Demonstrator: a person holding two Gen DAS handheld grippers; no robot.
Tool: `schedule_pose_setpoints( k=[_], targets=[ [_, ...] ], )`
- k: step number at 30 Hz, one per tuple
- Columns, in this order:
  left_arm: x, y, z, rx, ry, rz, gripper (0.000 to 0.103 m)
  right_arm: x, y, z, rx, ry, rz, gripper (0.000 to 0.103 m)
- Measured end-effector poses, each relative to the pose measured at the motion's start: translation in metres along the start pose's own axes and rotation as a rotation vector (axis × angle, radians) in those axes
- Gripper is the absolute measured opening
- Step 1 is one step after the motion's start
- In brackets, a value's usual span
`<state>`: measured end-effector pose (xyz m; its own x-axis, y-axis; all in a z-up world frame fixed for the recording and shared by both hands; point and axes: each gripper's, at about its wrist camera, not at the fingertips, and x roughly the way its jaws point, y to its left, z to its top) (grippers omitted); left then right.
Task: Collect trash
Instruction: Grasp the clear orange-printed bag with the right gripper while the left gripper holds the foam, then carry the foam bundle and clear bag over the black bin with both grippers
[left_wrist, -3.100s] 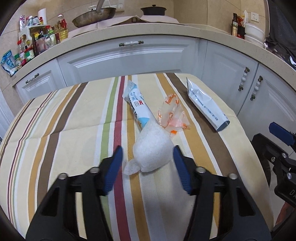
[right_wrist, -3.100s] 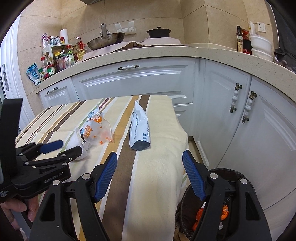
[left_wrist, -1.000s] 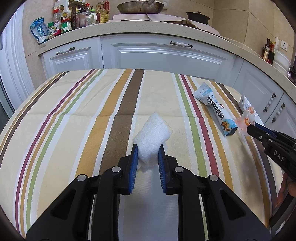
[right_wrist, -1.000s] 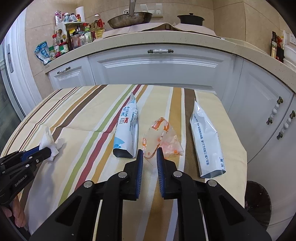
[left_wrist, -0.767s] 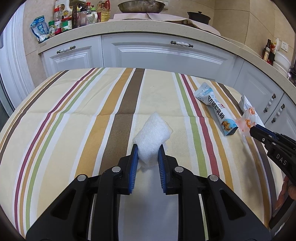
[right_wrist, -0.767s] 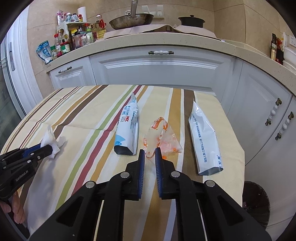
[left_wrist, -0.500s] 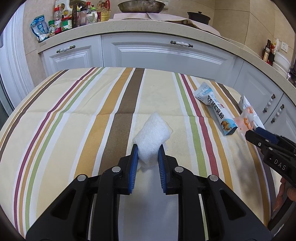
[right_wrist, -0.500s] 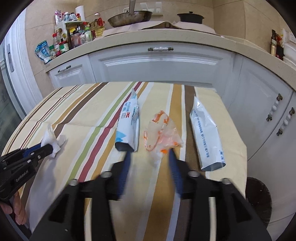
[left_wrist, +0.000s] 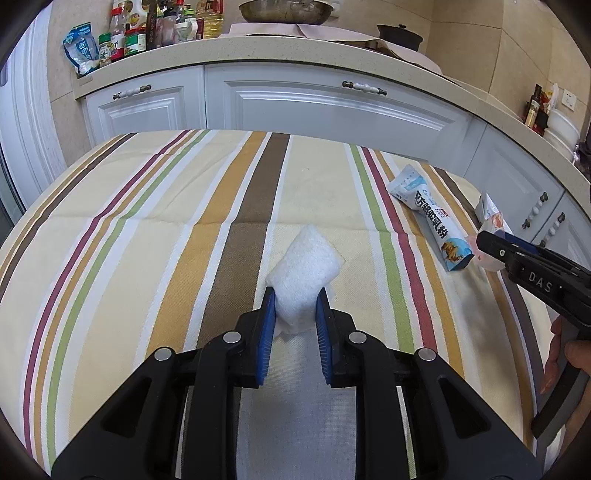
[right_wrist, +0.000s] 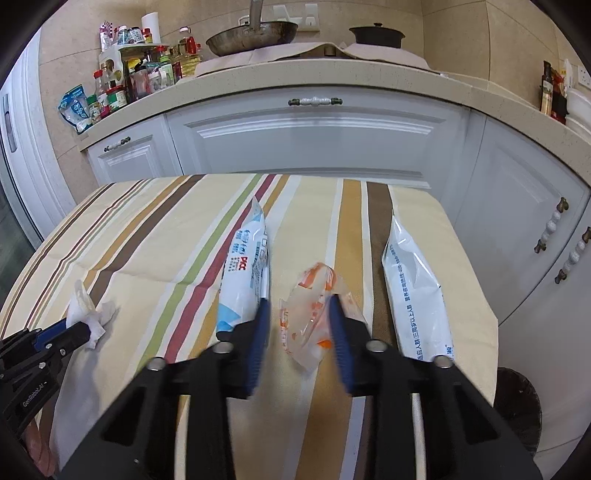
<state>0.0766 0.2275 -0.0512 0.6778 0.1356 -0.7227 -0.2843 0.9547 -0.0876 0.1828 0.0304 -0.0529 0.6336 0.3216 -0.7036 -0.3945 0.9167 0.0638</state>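
a striped cloth (left_wrist: 147, 229) in cream, brown, ochre, green and maroon covers the worktop that fills the lower half of each view. beyond it, from 10 to 2 o'clock, runs a curved row of white panelled cabinets (right_wrist: 317, 140) with dark-and-white handles, topped by a speckled beige counter (left_wrist: 332, 55). beige wall tiles (right_wrist: 454, 26) rise behind. at 11 o'clock bottles and jars (right_wrist: 136, 77) crowd the counter; at 12 o'clock sits a metal wok (right_wrist: 251, 35), and beside it a dark lidded pot (right_wrist: 376, 35). light is even and soft.
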Motion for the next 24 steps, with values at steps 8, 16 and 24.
schedule_pose_setpoints(
  k=[8,16,24],
  targets=[
    [-0.006,0.000,-0.002,-0.005,-0.021,0.018,0.021,-0.015,-0.001,-0.008,-0.011,-0.024,0.003,0.011],
    [-0.019,-0.002,-0.007,-0.001,-0.042,0.034,0.021,-0.037,0.001,-0.016,-0.030,-0.057,0.021,0.011],
    [-0.038,-0.008,-0.009,0.003,-0.072,0.037,0.021,-0.068,-0.002,-0.028,-0.045,-0.094,0.026,0.011]
  ],
)
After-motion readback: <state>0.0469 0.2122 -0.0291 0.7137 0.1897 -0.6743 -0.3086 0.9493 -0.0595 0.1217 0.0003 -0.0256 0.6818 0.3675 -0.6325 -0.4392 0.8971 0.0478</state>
